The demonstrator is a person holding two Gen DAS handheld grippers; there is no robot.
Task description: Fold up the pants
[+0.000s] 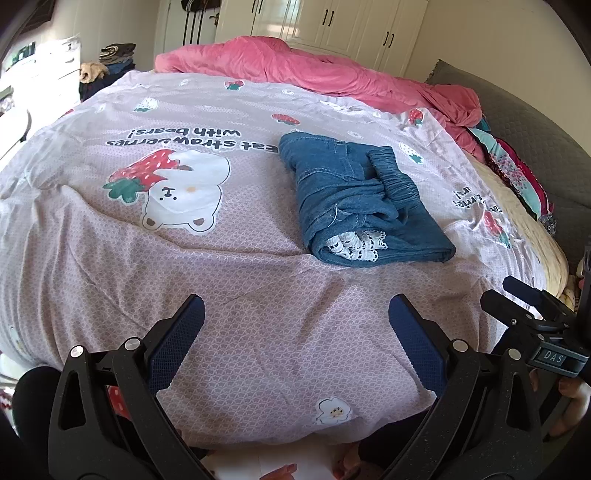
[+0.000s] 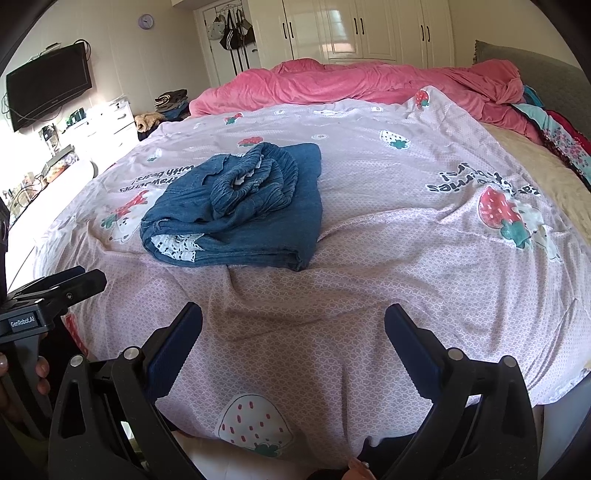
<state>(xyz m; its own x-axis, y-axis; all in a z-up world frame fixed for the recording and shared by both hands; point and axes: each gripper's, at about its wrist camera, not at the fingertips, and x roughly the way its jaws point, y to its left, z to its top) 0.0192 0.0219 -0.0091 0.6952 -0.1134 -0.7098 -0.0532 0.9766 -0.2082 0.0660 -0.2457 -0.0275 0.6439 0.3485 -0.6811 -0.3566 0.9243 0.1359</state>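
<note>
A pair of blue denim pants [image 1: 354, 195] lies folded into a compact bundle on the pink strawberry-print bedspread [image 1: 229, 266], with the elastic waistband on top and white lace trim showing at the near end. It also shows in the right wrist view [image 2: 240, 210]. My left gripper [image 1: 295, 306] is open and empty, well short of the pants, above the near edge of the bed. My right gripper [image 2: 293, 314] is open and empty, also short of the pants. The right gripper's body shows at the right edge of the left wrist view [image 1: 535, 314].
A crumpled pink duvet [image 2: 369, 85] lies across the far side of the bed. Patterned clothes [image 1: 517, 173] and a grey headboard [image 1: 535, 122] are at the right. A wall TV [image 2: 48, 92], white drawers [image 2: 110, 125] and white wardrobes [image 2: 369, 29] stand beyond.
</note>
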